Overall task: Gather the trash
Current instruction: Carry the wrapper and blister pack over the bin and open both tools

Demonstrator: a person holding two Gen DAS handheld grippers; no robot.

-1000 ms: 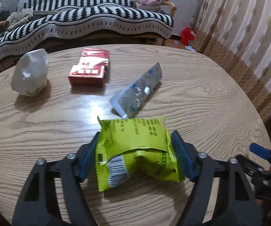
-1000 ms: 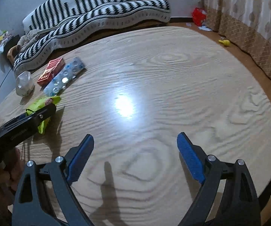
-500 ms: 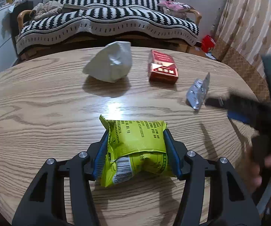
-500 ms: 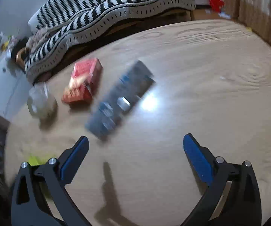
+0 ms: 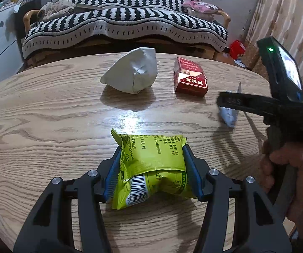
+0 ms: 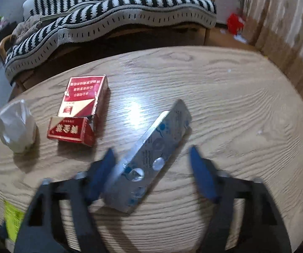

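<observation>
Left gripper (image 5: 151,175) clamps the green packet (image 5: 153,164); right gripper (image 6: 151,172), blurred, seemingly apart around the blister pack (image 6: 151,154).

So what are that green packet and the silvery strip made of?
The green packet looks like thin glossy plastic film: it crumples between the left gripper fingers. The silvery strip looks like foil-backed blister packaging, metallic with round bubbles, though blur leaves that unsure.

Right gripper (image 6: 151,172) jaws spread wide, silver blister pack (image 6: 151,158) lying between them, left finger just beside its edge, red cigarette box (image 6: 79,113) and crumpled white paper (image 6: 16,126) left on wooden table (image 6: 246,116), motion blur.
</observation>
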